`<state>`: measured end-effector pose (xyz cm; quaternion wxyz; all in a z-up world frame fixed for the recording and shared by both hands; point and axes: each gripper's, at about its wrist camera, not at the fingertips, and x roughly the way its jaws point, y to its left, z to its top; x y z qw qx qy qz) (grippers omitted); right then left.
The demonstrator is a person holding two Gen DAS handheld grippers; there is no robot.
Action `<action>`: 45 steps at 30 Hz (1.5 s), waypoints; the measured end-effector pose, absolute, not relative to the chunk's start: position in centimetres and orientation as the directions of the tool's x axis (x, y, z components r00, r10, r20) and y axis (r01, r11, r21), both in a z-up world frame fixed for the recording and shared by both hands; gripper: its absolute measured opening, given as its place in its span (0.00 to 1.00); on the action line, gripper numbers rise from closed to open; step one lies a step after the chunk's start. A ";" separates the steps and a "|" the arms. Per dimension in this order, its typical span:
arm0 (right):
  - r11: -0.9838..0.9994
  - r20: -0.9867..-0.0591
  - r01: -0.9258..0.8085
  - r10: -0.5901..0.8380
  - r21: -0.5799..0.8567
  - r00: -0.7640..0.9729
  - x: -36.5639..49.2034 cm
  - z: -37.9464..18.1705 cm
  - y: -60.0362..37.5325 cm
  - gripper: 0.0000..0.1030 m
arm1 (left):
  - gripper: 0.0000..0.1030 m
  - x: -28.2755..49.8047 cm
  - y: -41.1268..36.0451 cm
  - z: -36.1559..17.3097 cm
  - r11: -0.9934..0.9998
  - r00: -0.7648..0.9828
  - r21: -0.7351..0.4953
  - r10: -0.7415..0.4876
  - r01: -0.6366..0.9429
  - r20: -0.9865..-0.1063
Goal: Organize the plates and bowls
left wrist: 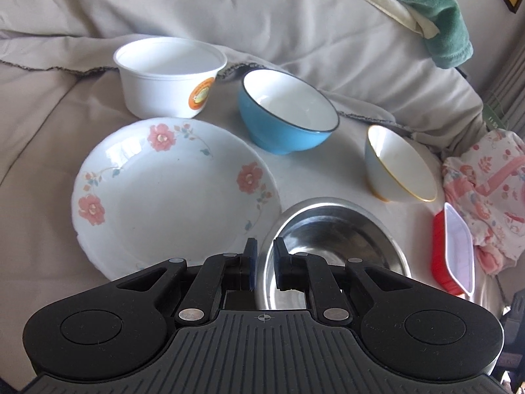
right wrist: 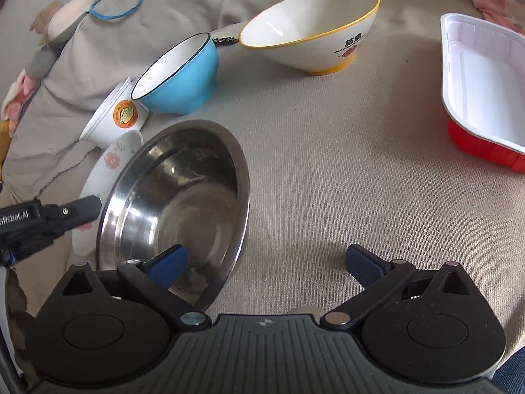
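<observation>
My left gripper (left wrist: 264,256) is shut on the near rim of a steel bowl (left wrist: 334,243), one finger inside and one outside. The same steel bowl (right wrist: 183,197) shows tilted in the right wrist view, with the left gripper's finger (right wrist: 82,210) at its left edge. A flowered white plate (left wrist: 170,193) lies left of it. Behind stand a white plastic tub (left wrist: 169,77), a blue bowl (left wrist: 288,111) and a yellow-rimmed white bowl (left wrist: 398,167). My right gripper (right wrist: 265,262) is open and empty, its left finger in front of the steel bowl.
Everything rests on a beige cloth-covered surface (right wrist: 328,170). A red tray with a white lining (right wrist: 485,92) sits at the right. Pink patterned fabric (left wrist: 492,190) and a green towel (left wrist: 436,16) lie at the right and back. Folded cloth rises behind the dishes.
</observation>
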<state>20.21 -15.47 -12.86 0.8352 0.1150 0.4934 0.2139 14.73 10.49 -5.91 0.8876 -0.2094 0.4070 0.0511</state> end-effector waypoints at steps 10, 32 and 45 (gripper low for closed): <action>0.899 -0.798 -0.318 0.421 0.302 0.432 19.0 -12.7 -14.9 1.00 | 0.19 14.8 10.2 -6.8 0.894 0.617 -0.369 -0.145 -0.253 -0.773; 0.929 -0.758 -0.323 0.339 0.179 0.557 18.2 -9.3 -16.2 0.53 | 0.19 13.2 6.6 -7.8 0.893 0.537 -0.417 -0.273 -0.166 -0.798; 0.930 -0.766 -0.309 0.343 0.197 0.543 19.3 -9.1 -15.7 0.45 | 0.19 14.6 5.8 -7.5 0.928 0.529 -0.344 -0.223 -0.141 -0.819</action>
